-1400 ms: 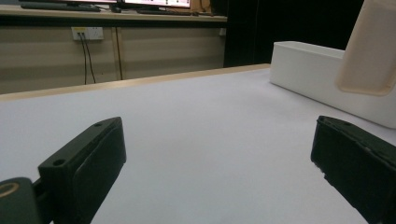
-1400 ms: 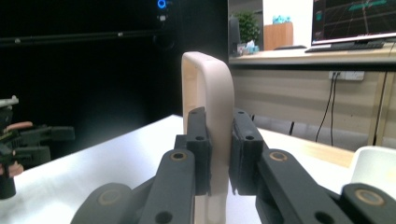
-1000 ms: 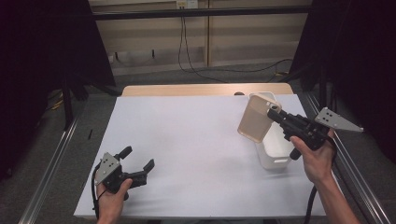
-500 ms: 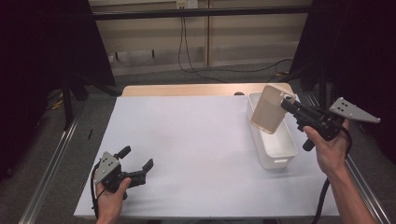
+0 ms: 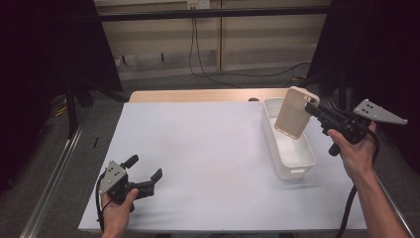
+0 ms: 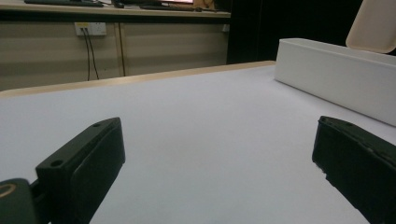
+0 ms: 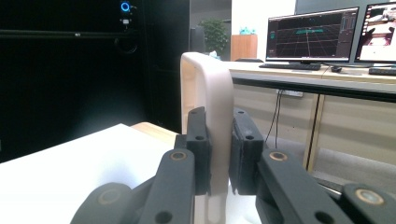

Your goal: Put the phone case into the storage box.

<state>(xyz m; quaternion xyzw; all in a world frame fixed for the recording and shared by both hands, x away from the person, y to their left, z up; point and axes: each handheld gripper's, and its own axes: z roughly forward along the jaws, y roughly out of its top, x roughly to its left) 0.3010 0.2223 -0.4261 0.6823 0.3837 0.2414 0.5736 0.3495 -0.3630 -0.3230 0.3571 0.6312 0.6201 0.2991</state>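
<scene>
My right gripper is shut on the edge of a beige flat piece with rounded corners and holds it upright in the air above the far end of a white oblong bin. In the right gripper view the pads pinch that beige piece from both sides. At the table's front left my left gripper rests in a hand, open, nothing between its jaws. The left gripper view looks between its own open gripper across the sheet to the bin and the beige piece above it.
A white sheet covers the table, with a wooden strip along its far edge. Metal rails run along the left side. Dark curtains flank the table; cables hang from a wall socket behind.
The right hand has carried the beige piece to the right and a little up, from over the bin's left wall to over its far right end. The left gripper has stayed still.
</scene>
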